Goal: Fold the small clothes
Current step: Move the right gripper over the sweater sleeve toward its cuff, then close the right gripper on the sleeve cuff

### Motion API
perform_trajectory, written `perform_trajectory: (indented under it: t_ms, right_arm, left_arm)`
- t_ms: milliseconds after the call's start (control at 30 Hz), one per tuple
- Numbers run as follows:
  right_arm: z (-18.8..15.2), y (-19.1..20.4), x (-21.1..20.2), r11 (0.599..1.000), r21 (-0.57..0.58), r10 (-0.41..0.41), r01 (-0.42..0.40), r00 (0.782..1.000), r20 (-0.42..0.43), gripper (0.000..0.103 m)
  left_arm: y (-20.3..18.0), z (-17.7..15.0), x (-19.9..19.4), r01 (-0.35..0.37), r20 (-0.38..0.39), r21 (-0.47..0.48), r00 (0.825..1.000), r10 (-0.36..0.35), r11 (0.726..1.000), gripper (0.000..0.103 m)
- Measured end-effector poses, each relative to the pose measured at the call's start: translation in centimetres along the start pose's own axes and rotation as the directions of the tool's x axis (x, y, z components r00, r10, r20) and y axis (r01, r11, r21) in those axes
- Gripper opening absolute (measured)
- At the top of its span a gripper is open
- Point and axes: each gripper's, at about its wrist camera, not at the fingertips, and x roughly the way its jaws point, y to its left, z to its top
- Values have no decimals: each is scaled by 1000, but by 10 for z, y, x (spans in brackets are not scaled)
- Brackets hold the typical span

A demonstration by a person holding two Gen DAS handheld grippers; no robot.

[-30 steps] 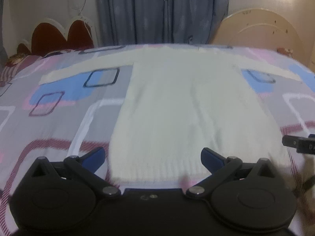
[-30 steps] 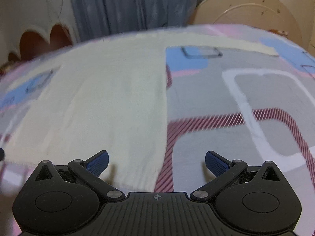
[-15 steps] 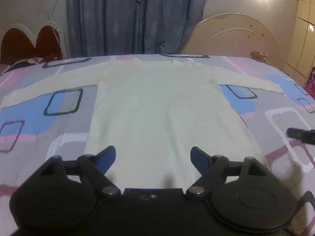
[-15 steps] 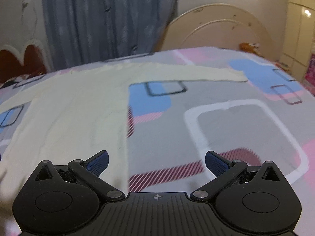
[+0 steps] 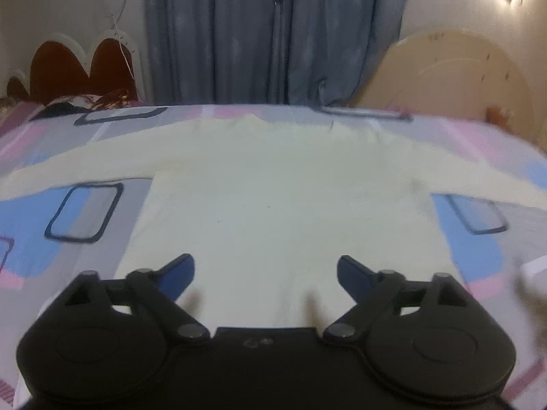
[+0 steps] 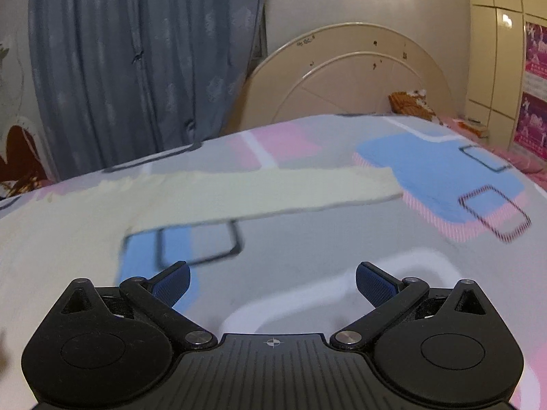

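A cream long-sleeved sweater (image 5: 273, 205) lies flat on the bed with both sleeves spread out sideways. My left gripper (image 5: 266, 271) is open and empty, held over the lower part of the sweater's body. In the right wrist view the sweater's right sleeve (image 6: 273, 191) stretches across the bedspread, ending in a cuff at the right. My right gripper (image 6: 272, 280) is open and empty, above the bedspread just in front of that sleeve and to the right of the sweater's body.
The bedspread (image 6: 393, 246) is grey with pink, blue and white squares. Blue curtains (image 5: 270, 30) hang behind the bed. A cream round headboard (image 6: 348, 78) leans at the back right, a dark red one (image 5: 78, 68) at the back left.
Both grippers have moved forward from the sweater's hem toward its upper part. The right gripper has swung toward the right sleeve. Both stay open.
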Motion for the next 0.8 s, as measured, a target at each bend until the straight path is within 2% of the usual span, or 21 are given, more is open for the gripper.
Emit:
perform_trajectory:
  t_ms: [33,67,100,133,200,300,433,500,567,800]
  right_arm:
    - [5,-8,11,1000,7,1,-1,1000,-1,102]
    - [9,-14,17,1000,9,0,0,1000,0,98]
    - [13,-21,26,1000,13,3,-3,1000,-3,87]
    - [17,-28,36,1000,19,-4,5,1000,-14,69]
    - [22,-42,51,999,36,2,-1,1000,-21,68]
    - [26,-57,68,998,65,21,-19,1000,-24,68]
    - [31,-85,98,989,148,26,-20,999,-39,68]
    - [33,-100,109,980,200,27,-18,999,-41,67]
    - [35,-116,120,965,261,29,-17,999,-45,59]
    - [42,-149,132,920,388,63,-52,998,-15,53]
  left_arm:
    - [-6,3,7,-12,-9,-4,1000,11,1000,89]
    - [-10,5,13,-15,-17,-12,1000,15,1000,89]
    - [-14,7,18,-14,-24,-27,1000,14,1000,88]
    - [-17,9,22,-20,-27,-37,999,19,999,85]
    - [-27,11,29,-26,-31,-27,999,25,999,80]
    - [-42,15,39,-30,-27,28,999,30,999,64]
    - [-51,20,50,-49,-11,48,999,50,998,62]
    - [-54,21,56,-46,-11,49,999,47,998,56]
    - [-56,23,61,-48,-18,41,999,49,998,56]
    - [-57,26,77,-47,-29,19,998,47,999,56]
